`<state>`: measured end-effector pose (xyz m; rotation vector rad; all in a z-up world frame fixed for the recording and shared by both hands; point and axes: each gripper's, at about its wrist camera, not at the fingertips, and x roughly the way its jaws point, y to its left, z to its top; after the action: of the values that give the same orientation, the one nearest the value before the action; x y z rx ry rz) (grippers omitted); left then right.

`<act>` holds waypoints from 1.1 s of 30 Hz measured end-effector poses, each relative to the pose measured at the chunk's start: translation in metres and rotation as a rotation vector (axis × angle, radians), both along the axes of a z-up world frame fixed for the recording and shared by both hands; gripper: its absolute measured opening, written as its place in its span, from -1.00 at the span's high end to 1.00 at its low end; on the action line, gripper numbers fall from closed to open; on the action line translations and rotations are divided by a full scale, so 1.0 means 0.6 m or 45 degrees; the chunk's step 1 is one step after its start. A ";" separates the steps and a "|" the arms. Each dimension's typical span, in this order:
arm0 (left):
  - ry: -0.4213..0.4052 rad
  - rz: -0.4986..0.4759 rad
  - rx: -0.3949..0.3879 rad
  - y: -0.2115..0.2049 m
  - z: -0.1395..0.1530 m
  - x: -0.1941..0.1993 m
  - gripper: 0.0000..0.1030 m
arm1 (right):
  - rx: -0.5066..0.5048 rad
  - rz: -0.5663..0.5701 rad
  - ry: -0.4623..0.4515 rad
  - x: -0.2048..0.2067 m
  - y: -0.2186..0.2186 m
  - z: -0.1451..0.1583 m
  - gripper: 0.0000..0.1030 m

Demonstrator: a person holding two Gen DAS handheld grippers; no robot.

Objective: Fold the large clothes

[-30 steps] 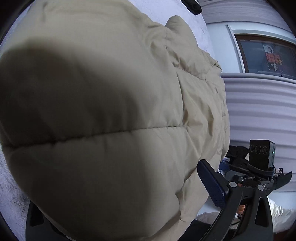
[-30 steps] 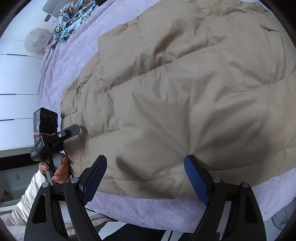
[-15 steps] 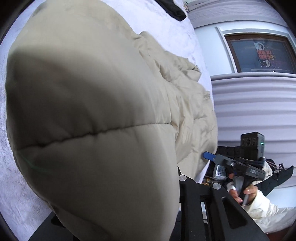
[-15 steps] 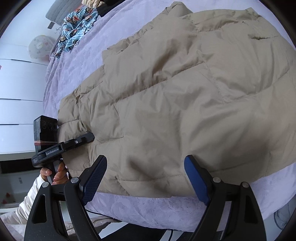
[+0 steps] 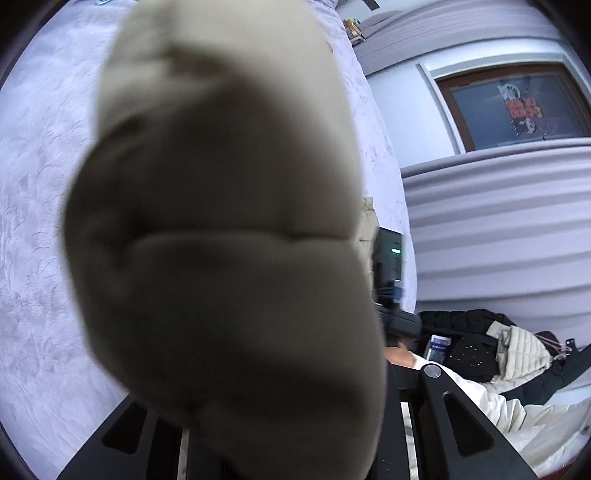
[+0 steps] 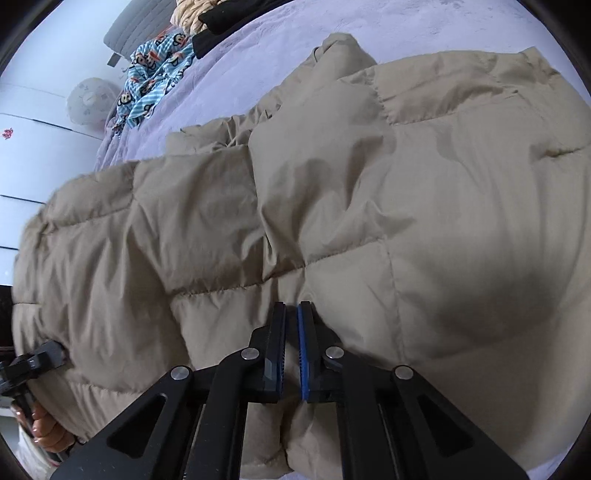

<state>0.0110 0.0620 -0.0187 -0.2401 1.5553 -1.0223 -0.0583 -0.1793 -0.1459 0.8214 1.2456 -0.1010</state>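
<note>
Our right tongs (image 6: pixel 291 325) and left tongs (image 5: pixel 280 435) each pinch the beige puffer jacket (image 6: pixel 332 206) on the bed (image 5: pixel 33 221); we judge folding barely begun.

A wide bed (image 5: pixel 33 229) under a pale lilac, faintly textured cover fills most of the room. Beside it runs a ribbed grey-lilac wall panel (image 5: pixel 498 236), with a dark window (image 5: pixel 517 107) above (stickers on the glass). White cupboard fronts (image 6: pixel 22 155) stand at the far side, near a padded grey headboard (image 6: pixel 136 26).
</note>
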 end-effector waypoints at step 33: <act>0.017 -0.547 0.029 -0.465 -0.063 -0.119 -0.53 | 0.115 -0.582 -0.352 -0.403 -0.175 0.160 -0.68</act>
<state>-0.0604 -0.2172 -0.0564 0.1109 1.6681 -1.3337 -0.2999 -0.2845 -0.0499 1.1481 0.7922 -0.2913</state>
